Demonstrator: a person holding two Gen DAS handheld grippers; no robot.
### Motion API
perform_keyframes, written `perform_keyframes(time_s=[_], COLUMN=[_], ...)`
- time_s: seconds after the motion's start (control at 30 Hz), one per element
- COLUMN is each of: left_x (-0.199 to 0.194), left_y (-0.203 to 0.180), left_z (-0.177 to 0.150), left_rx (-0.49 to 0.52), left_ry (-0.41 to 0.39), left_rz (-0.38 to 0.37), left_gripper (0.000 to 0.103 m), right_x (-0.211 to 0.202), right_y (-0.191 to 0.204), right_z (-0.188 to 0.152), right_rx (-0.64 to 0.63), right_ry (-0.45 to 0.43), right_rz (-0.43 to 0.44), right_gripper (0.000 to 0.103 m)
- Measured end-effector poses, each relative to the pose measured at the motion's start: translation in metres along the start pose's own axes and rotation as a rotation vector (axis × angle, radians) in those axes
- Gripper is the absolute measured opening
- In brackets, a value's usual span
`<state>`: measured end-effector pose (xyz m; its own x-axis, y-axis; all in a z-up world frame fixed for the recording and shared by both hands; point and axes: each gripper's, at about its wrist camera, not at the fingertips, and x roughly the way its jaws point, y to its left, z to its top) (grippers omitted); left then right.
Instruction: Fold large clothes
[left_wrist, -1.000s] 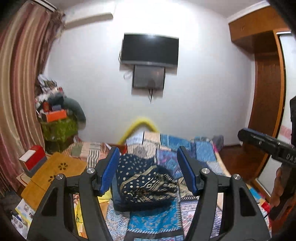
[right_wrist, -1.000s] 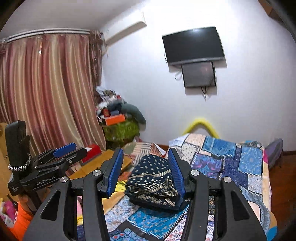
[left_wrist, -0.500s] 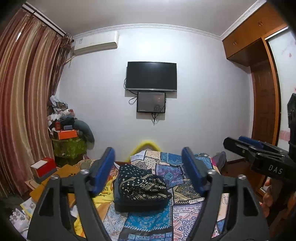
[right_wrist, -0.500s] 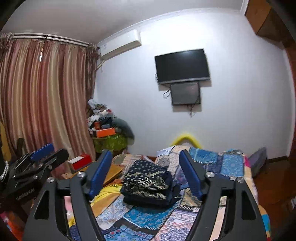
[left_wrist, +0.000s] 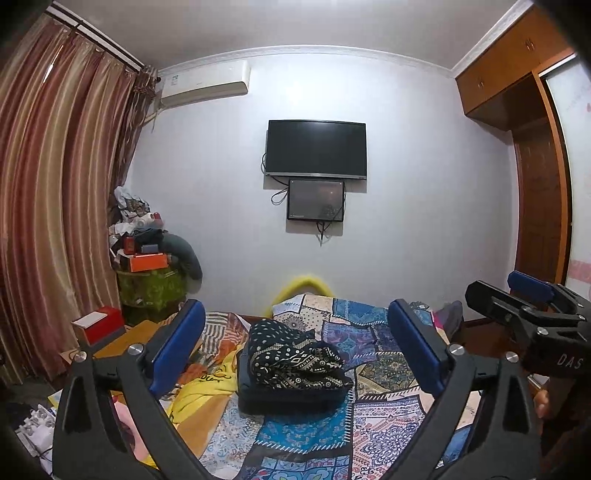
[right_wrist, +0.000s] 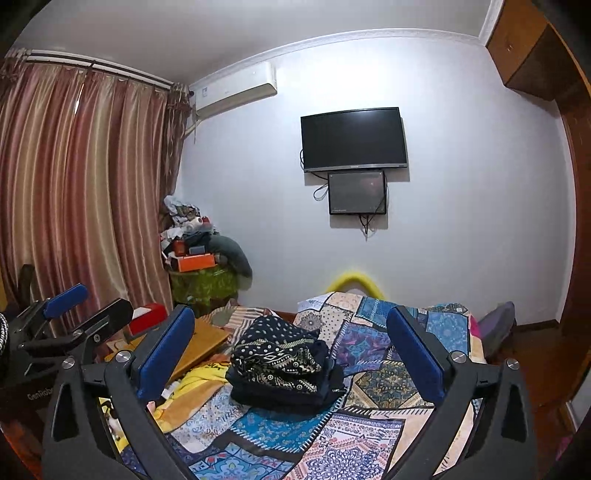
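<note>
Pulled back from the folded garment (left_wrist: 295, 360), both claws, jaws just opened wide with nothing between: left claw (left_wrist: 295, 345), right claw (right_wrist: 291, 352). Lying low centre of frame on a dark folded stack (left_wrist: 291, 393) on the bed (left_wrist: 384, 373). Top fold loose and rumpled, perhaps not square; could slide off or unfold if bumped.

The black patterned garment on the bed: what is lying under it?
The black patterned garment rests on a stack of folded dark navy clothes, which sits on the patchwork bedspread. How many pieces the stack holds cannot be seen.
</note>
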<state>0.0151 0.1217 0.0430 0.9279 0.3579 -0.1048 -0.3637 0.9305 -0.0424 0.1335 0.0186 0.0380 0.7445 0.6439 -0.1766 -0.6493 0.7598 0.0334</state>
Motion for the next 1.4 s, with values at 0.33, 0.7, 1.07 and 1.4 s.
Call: perform_keyframes(time_s=[0.33,0.7,1.07,1.4], left_x=[0.011,0.019,0.02,0.018], left_y=[-0.001,-0.002,-0.003,-0.008], left_z=[-0.004,-0.012,-0.012,-0.012], left_rx=[-0.016,-0.011,-0.016,-0.004], left_ry=[0.029,0.058,0.066,0.061], left_rz=[-0.011,0.007,-0.013,-0.02], left_gripper=[0.102,0.102,0.102,0.102], right_x=[0.001,-0.002,-0.004,-0.004], right_y=[-0.003,-0.008,-0.012,-0.013], right_z=[-0.006,-0.007,-0.005,-0.003], right_rx=[-0.007,0.013,0.025,0.029], right_ry=[0.035,0.056,0.063,0.064], right_rz=[-0.013,-0.013,-0.01,-0.013], right_gripper=[0.103,0.103,0.103,0.103])
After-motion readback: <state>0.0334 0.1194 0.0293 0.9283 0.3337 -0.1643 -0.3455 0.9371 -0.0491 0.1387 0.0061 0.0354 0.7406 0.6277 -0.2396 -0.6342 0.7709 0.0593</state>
